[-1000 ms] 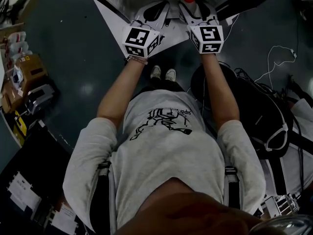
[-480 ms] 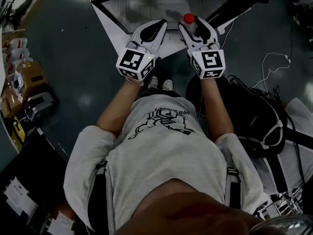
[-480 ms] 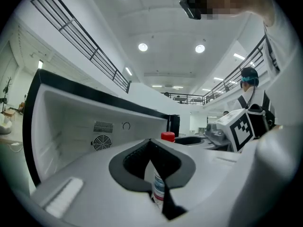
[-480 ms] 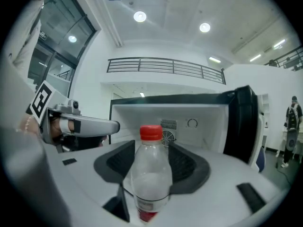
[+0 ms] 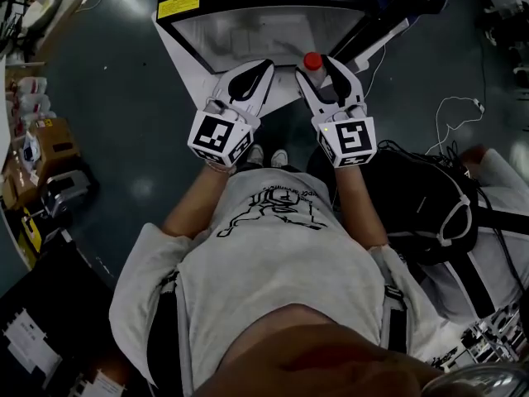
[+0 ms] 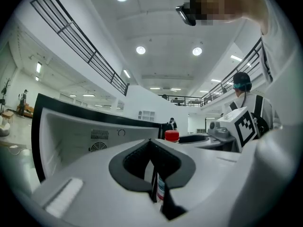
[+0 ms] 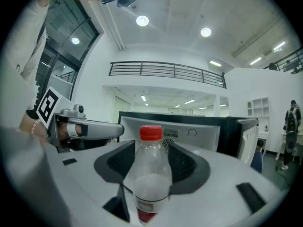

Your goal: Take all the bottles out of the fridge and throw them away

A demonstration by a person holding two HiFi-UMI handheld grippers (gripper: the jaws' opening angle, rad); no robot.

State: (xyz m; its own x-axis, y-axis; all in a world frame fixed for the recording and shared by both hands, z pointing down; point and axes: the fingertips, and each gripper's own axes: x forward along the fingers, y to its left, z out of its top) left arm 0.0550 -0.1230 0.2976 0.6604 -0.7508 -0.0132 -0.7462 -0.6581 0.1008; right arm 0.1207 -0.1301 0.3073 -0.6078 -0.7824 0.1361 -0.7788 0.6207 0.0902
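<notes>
A clear plastic bottle (image 7: 150,174) with a red cap (image 5: 313,60) stands upright between the jaws of my right gripper (image 5: 322,71), which is shut on its body. A little liquid shows in its lower half. My left gripper (image 5: 258,71) is level beside it, to the left, jaws shut with nothing in them. In the left gripper view the bottle's cap (image 6: 171,136) shows just past the closed jaws. Both grippers are in front of the open fridge (image 5: 248,27), whose white inside wall with a fan grille (image 7: 169,133) shows behind the bottle.
The fridge's black frame (image 7: 232,131) and its open door (image 5: 368,31) stand ahead. A black bag (image 5: 430,213) and white cables (image 5: 456,110) lie on the floor at the right. Boxes and clutter (image 5: 41,122) line the left edge. Other people (image 6: 244,91) stand in the room.
Both grippers have drawn back from the fridge opening toward the person and risen. The right one has carried the bottle with it. The jaws stand as before.
</notes>
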